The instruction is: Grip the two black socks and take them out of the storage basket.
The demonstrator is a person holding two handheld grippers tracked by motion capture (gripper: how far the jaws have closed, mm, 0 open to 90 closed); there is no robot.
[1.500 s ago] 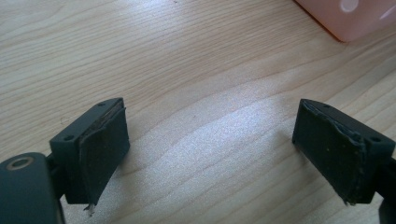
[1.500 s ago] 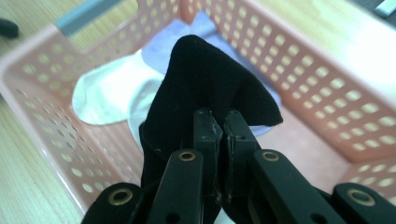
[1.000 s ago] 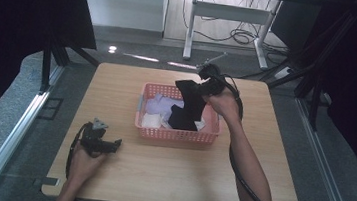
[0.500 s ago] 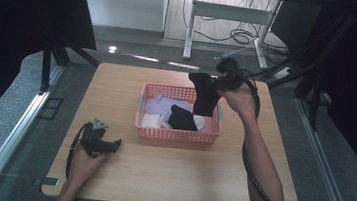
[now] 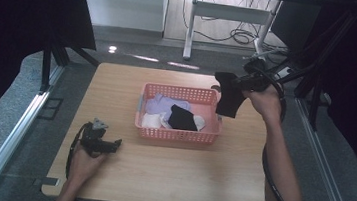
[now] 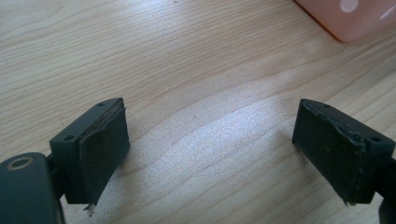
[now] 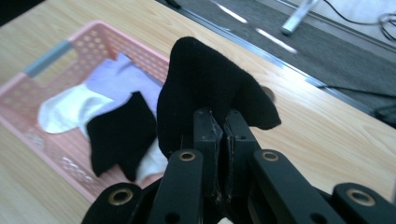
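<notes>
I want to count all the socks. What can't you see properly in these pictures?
- Pink basket, high view: the lilac, white and black socks overlap, so the count is unsure.
- Held black sock, right gripper view: its lower part is behind the right hand-held gripper.
- Basket, left gripper view: cut off by the edge.

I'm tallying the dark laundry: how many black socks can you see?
2: one black sock hangs clamped in the right gripper beside the basket; another black sock lies inside it. More may be buried.
</notes>
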